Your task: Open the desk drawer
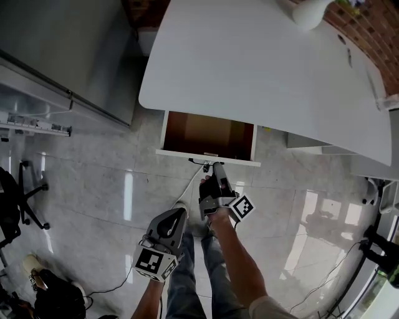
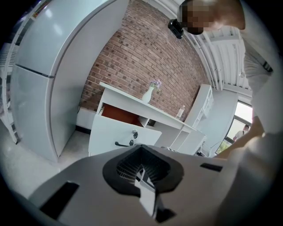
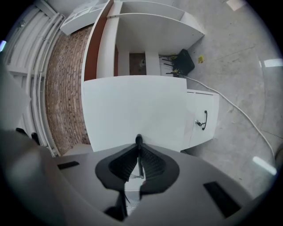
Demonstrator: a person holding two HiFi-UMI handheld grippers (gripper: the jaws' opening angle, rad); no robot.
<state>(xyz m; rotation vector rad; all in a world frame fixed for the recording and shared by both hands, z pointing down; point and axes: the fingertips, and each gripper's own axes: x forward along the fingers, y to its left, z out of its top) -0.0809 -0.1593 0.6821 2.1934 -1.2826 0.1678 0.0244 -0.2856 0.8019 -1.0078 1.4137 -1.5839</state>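
Nearest, my left claw (image 1: 178, 212) hangs close by my legs, tilted a little downward, its pads pressed together on nothing. Ahead of it my right forearm reaches forward, and my right claw (image 1: 212, 168) lies level, its ribbed black pads clamped on the thin dark drawer handle (image 1: 202, 162). A pale cable (image 1: 189, 184) trails over the glossy tiled floor (image 1: 93, 187) just beside that grip. The drawer (image 1: 209, 134) stands open under the smooth white desk (image 1: 262, 68), its brown inside showing. Farthest, a white vase (image 1: 308, 12) sits by the brick wall (image 1: 380, 31).
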